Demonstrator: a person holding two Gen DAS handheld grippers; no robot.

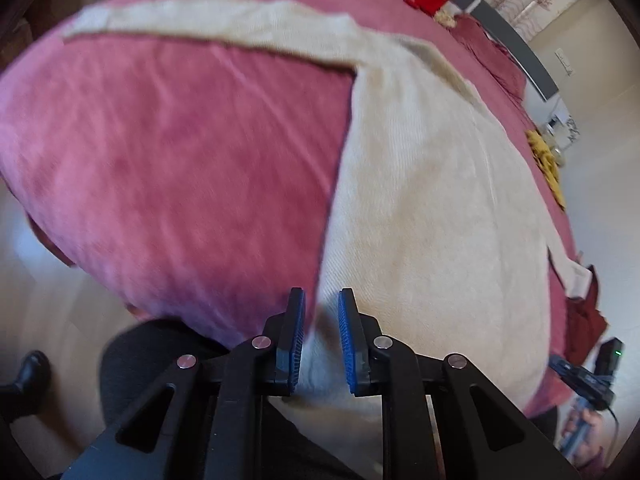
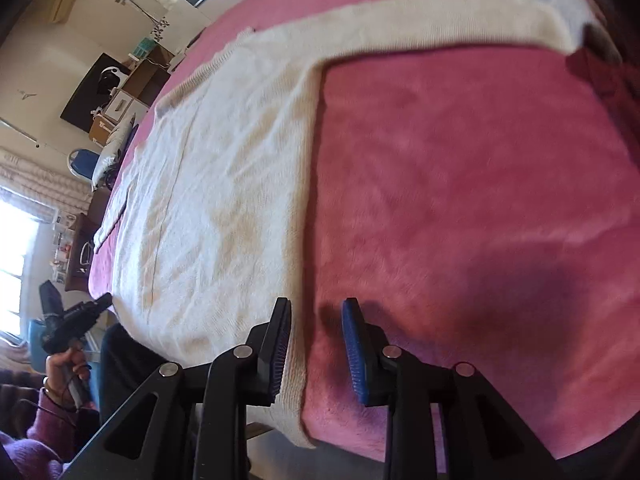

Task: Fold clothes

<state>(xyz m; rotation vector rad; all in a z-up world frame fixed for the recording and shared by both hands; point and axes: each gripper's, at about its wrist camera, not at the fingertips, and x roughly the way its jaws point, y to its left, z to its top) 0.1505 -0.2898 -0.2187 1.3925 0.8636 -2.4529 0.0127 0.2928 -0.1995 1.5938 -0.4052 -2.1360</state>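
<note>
The left gripper (image 1: 321, 312) and right gripper (image 2: 316, 322) hovered slightly parted, holding nothing, above the cream knitted sweater (image 1: 432, 208) on the pink plush blanket (image 1: 180, 152); its hem was cut off below.

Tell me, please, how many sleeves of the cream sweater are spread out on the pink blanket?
2. The left sleeve stretches sideways from the cream sweater in the left wrist view; the right sleeve stretches the opposite way across the pink blanket in the right wrist view.

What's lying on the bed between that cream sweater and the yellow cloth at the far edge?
Only bare pink blanket separates the cream sweater from the yellow cloth, in the left wrist view.
</note>
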